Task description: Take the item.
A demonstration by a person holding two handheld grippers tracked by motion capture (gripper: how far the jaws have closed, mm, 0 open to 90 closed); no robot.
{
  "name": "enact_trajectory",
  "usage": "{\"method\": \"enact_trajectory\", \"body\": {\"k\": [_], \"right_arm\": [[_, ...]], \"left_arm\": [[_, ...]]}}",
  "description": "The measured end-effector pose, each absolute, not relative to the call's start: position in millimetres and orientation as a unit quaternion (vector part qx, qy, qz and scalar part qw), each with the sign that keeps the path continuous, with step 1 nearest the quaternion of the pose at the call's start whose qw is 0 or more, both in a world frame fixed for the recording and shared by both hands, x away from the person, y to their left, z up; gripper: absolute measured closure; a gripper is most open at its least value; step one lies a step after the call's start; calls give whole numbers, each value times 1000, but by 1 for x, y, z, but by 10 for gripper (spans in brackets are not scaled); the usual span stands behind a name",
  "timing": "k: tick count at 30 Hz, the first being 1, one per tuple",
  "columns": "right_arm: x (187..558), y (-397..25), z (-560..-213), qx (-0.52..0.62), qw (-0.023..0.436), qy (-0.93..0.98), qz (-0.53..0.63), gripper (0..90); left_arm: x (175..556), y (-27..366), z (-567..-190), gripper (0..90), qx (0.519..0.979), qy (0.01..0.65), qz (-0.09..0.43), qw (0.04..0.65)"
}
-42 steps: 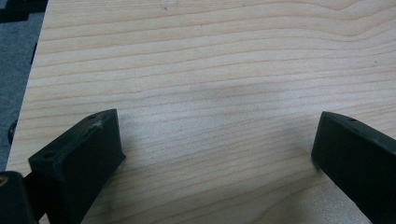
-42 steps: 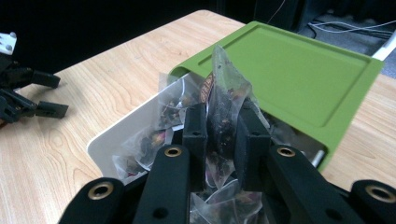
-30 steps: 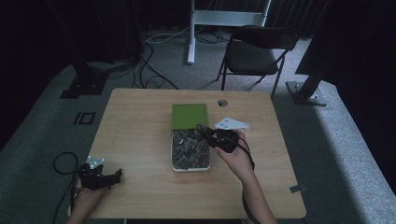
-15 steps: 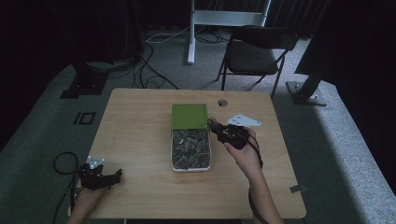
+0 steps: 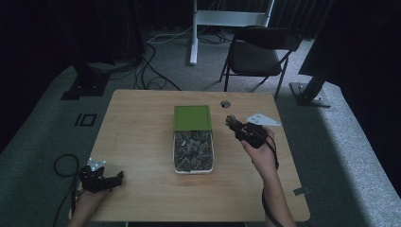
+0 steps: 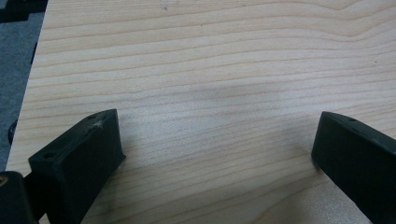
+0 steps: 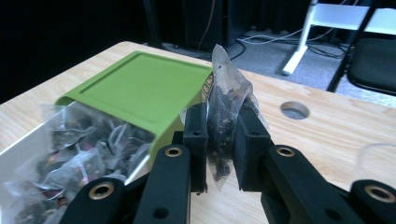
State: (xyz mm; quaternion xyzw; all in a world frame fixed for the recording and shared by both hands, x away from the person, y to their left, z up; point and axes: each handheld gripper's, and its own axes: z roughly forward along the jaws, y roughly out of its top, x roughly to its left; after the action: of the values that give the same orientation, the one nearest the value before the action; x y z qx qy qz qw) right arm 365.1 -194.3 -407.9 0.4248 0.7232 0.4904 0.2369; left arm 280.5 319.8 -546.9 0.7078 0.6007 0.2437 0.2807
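Observation:
A white box (image 5: 211, 161) full of clear tea sachets (image 5: 193, 147) sits mid-table, its green lid (image 5: 191, 117) slid halfway off toward the far side. My right gripper (image 5: 232, 124) hovers just right of the box, shut on one clear sachet of dark tea (image 7: 223, 100); the green lid (image 7: 140, 91) and the packed sachets (image 7: 74, 154) lie to the left in the right gripper view. My left gripper (image 5: 113, 178) rests low at the table's near left corner, open, with bare wood (image 6: 215, 107) between its jaws.
A round cable hole (image 5: 225, 103) is in the table (image 5: 142, 132) beyond the box. A folding chair (image 5: 257, 52) and a white stand (image 5: 227, 19) are on the floor behind. Cables (image 5: 64, 163) trail off the left edge.
My right gripper has moved right and away from the box, carrying the sachet. The left gripper has stayed put.

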Motion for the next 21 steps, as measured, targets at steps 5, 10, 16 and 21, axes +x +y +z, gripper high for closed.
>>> {"method": "enact_trajectory", "body": {"k": [5,10,16,21], "right_arm": [[368,-207,-405,434,247,718,484,774],[370,-220,-403,446,256,712,479,774],[373,-234,-403,459,263,701,478,774],[374,-243,-404,463,278,696,474,773]], "left_arm": [[280,320,-547,23,708,601,244,281],[280,320,-547,23,708,601,244,281],[280,320,-547,23,708,600,244,280],[280,320,-547,23,708,601,244,281]]}}
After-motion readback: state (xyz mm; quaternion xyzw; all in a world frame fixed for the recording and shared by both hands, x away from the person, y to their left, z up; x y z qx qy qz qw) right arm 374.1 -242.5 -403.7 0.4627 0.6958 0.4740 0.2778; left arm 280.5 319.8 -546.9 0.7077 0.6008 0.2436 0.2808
